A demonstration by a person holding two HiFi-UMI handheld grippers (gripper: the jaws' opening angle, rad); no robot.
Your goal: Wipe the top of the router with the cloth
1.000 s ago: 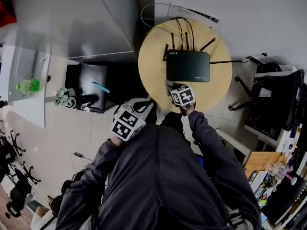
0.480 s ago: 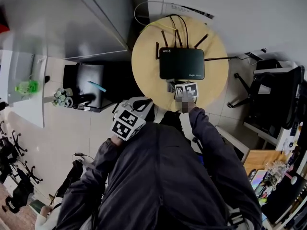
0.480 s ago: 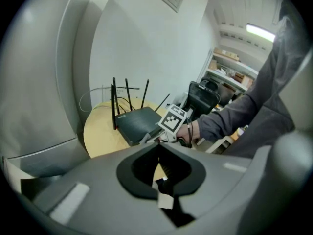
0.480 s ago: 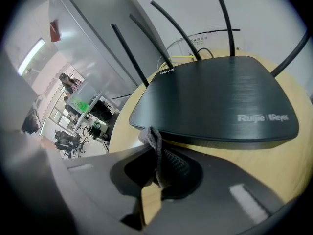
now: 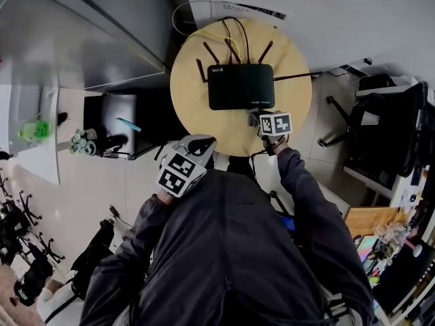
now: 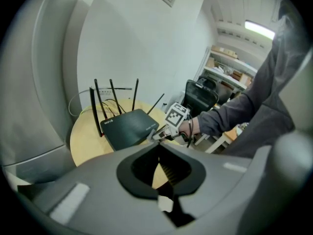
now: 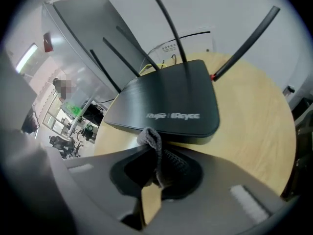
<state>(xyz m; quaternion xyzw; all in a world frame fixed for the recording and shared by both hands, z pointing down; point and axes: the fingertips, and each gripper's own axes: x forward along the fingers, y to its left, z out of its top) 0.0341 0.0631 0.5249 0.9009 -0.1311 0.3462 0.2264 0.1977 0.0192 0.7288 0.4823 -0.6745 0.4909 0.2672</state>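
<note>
Both of my grippers are closed. The right gripper [image 7: 155, 161] pinches the cloth [image 7: 152, 143], and the left gripper [image 6: 158, 166] has its jaws pressed together with nothing between them. The cloth is grey and ribbed. One folded loop of it stands up out of the right jaws, just at the front edge of the router [image 7: 166, 104]. Whether the loop touches that edge I cannot tell.

The router is a flat, matte black slab with rounded corners, lying on the round wooden table [image 5: 197, 107] a little toward the wall side. Small pale lettering runs along its front edge (it reads "Reyee" in the right gripper view), and a white "WiFi6" mark sits on a rear corner of the top. Several thin black antennas [image 5: 211, 52] rise from its back and sides, some upright and some splayed outward. Black cables [image 5: 234, 32] and a yellow cable [image 5: 187, 36] loop behind it toward the wall. The top looks plain and even, with a soft sheen.

My right gripper is over the near part of the table, in front of the router's right front corner. My left is held back by the table's near edge, well apart from the router.
</note>
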